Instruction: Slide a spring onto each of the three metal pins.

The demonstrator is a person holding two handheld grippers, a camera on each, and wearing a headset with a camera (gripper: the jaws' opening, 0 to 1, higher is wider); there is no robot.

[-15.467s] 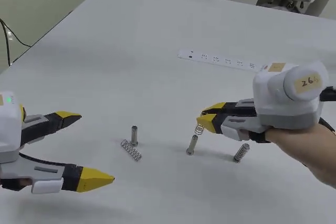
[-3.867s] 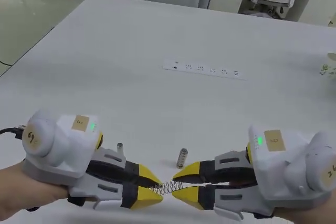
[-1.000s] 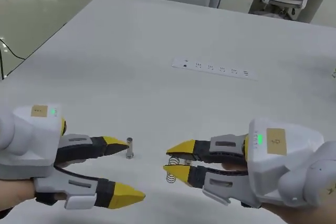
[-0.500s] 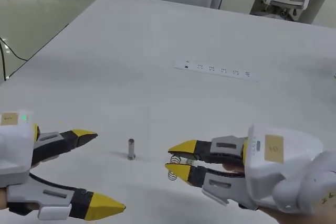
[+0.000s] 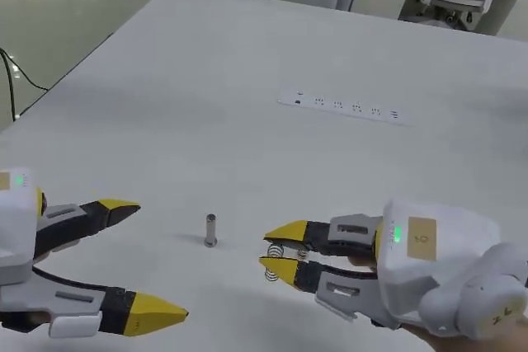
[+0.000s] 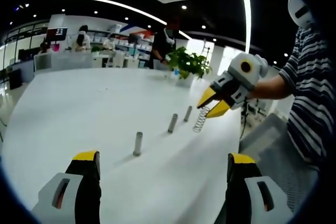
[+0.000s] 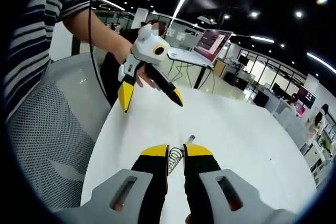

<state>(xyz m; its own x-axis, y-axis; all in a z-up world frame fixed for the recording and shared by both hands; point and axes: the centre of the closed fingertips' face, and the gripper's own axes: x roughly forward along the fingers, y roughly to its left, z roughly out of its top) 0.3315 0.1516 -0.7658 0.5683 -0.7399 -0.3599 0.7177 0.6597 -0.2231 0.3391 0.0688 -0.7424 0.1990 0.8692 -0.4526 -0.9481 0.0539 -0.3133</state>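
On the left we see the left gripper [image 5: 142, 260]. Its two yellow-tipped jaws are spread wide apart and hold nothing. It hangs over the near edge of the white table [image 5: 247, 63]. A little to the right, one small metal pin [image 5: 210, 230] stands up straight on the table. Further right is the right gripper [image 5: 279, 251]. Its jaws are almost closed and pinch a little spring [image 5: 272, 251] between the tips. The spring is near that pin but well clear of it. In the left gripper view we count three pins [image 6: 172, 123] standing in a row, and the spring is just beside the far one. Farther back, a long white power strip [image 5: 346, 107] lies on the table.
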